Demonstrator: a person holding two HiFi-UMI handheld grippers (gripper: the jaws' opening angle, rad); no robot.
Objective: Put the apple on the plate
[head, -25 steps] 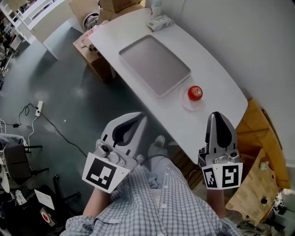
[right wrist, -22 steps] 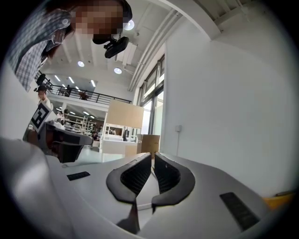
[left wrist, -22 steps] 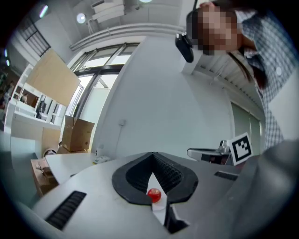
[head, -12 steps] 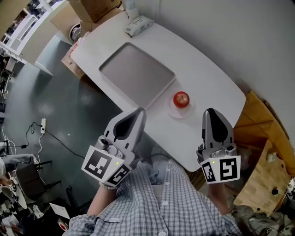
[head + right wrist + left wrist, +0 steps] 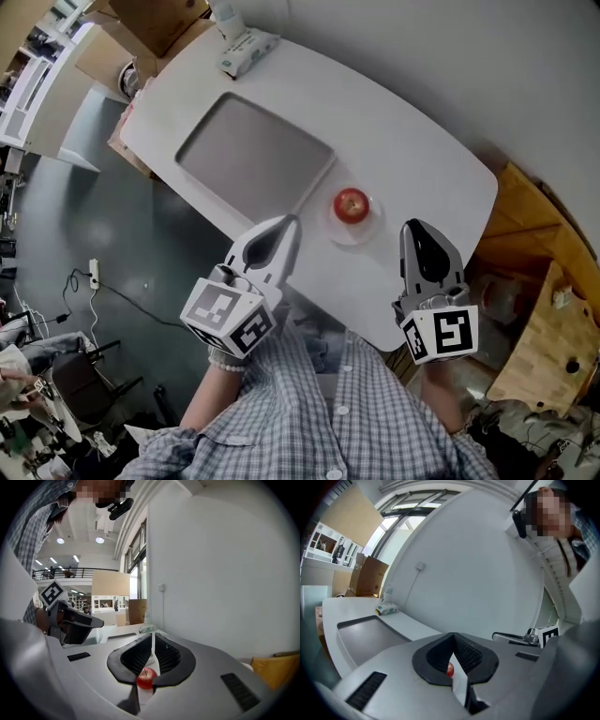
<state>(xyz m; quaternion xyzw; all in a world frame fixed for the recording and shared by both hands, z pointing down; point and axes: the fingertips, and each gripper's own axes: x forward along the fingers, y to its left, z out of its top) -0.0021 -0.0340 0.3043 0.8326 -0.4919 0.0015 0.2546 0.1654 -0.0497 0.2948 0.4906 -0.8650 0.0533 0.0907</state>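
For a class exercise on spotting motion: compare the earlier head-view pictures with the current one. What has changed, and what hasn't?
The left gripper and the right gripper both moved closer to the table and the apple. Their jaws are shut, and nothing was grasped or released. The apple stays on its plate, and the tray is unmoved.

Glossy apple (image 5: 352, 204); matt tray (image 5: 253, 159) (metal-looking); smooth white table (image 5: 422, 159).
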